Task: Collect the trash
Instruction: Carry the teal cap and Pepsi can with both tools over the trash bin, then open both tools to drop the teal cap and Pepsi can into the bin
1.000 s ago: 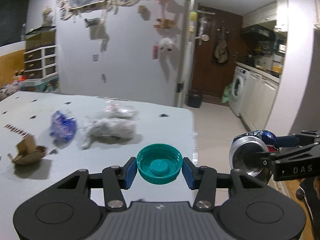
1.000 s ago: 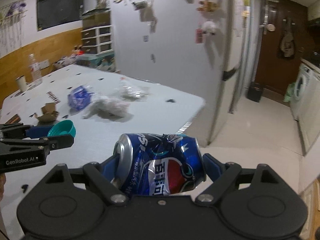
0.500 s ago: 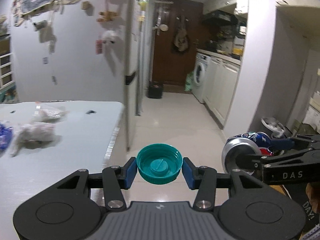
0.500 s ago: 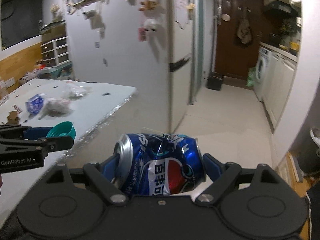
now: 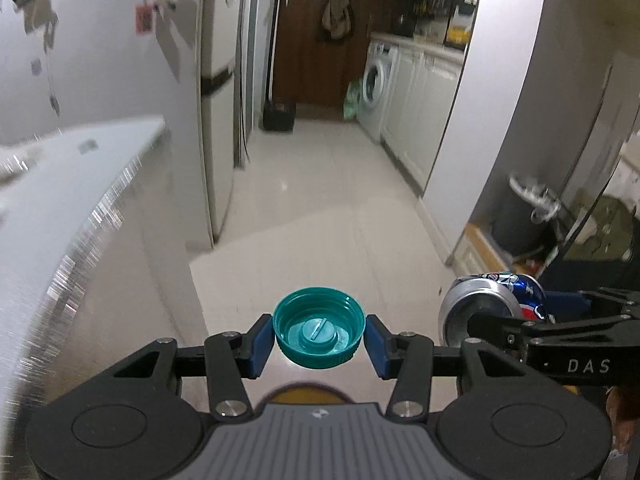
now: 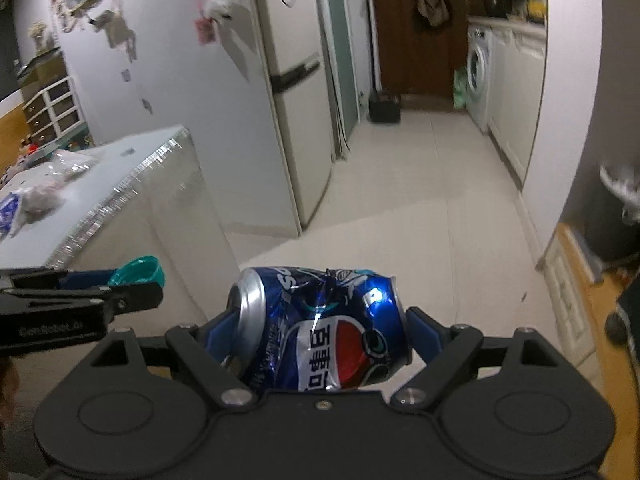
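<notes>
My left gripper [image 5: 319, 340] is shut on a teal bottle cap [image 5: 319, 332], open side up, held in the air over the floor. My right gripper [image 6: 320, 332] is shut on a crushed blue Pepsi can [image 6: 324, 328] lying sideways between the fingers. The can [image 5: 488, 300] also shows at the right of the left wrist view, and the cap [image 6: 140, 272] at the left of the right wrist view. A dark trash bin [image 5: 520, 216] with a white liner stands on the floor at the right, beyond the wall corner. More trash, a clear wrapper [image 6: 68, 164] and a blue wrapper [image 6: 10, 210], lies on the white table [image 6: 120, 184].
A fridge [image 6: 292, 92] stands beside the table. A tiled corridor [image 5: 320, 184] leads to a washing machine [image 5: 376, 80] and white cabinets [image 5: 424, 108] on the right. A grey wall corner [image 5: 492, 100] stands between the corridor and the bin. A small black box [image 6: 384, 106] sits by the brown door.
Both grippers have swung right, away from the table towards the corridor and the bin. The table has slid to the left edge. Cap and can stay gripped.
</notes>
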Motion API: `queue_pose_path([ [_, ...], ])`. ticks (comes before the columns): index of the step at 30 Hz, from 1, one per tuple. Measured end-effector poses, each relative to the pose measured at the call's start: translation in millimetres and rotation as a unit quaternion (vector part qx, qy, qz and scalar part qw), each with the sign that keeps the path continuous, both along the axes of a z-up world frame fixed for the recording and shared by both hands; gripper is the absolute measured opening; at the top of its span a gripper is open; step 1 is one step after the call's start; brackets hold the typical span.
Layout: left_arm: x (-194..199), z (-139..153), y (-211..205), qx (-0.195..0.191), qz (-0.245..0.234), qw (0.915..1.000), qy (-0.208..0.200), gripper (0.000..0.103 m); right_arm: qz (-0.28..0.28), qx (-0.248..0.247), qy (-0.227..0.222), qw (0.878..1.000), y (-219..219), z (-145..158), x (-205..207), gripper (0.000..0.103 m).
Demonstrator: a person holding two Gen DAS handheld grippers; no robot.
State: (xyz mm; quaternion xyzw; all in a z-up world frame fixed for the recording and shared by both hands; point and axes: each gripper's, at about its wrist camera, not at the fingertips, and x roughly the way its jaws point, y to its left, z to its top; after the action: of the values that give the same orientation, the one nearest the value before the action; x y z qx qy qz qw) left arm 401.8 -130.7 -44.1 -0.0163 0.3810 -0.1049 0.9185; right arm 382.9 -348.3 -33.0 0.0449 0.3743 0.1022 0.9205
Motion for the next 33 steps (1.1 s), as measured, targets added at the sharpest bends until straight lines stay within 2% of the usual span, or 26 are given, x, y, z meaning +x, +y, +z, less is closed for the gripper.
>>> queue_pose_path([
  [7, 44, -77, 1, 0.010, 0.001, 0.9968, 0.079, 0.050, -0.018, 0.016, 0.080, 0.996, -1, -83, 35, 0.088],
  [12, 76, -127, 9, 0.016, 0.005, 0.9909, 0.133, 0.050, -0.041, 0.031, 0.140, 0.989, -6, -141, 61, 0.088],
  [19, 115, -171, 22, 0.009, 0.013, 0.9833, 0.182, 0.050, -0.064, 0.047, 0.216, 0.973, -3, -209, 99, 0.088],
  [27, 135, -234, 20, 0.022, -0.006, 0.9652, 0.260, 0.050, -0.084, 0.048, 0.299, 0.949, 0, -277, 125, 0.089],
  [33, 141, -272, 19, 0.027, -0.017, 0.9517, 0.305, 0.050, -0.097, 0.046, 0.331, 0.937, 9, -306, 133, 0.089],
])
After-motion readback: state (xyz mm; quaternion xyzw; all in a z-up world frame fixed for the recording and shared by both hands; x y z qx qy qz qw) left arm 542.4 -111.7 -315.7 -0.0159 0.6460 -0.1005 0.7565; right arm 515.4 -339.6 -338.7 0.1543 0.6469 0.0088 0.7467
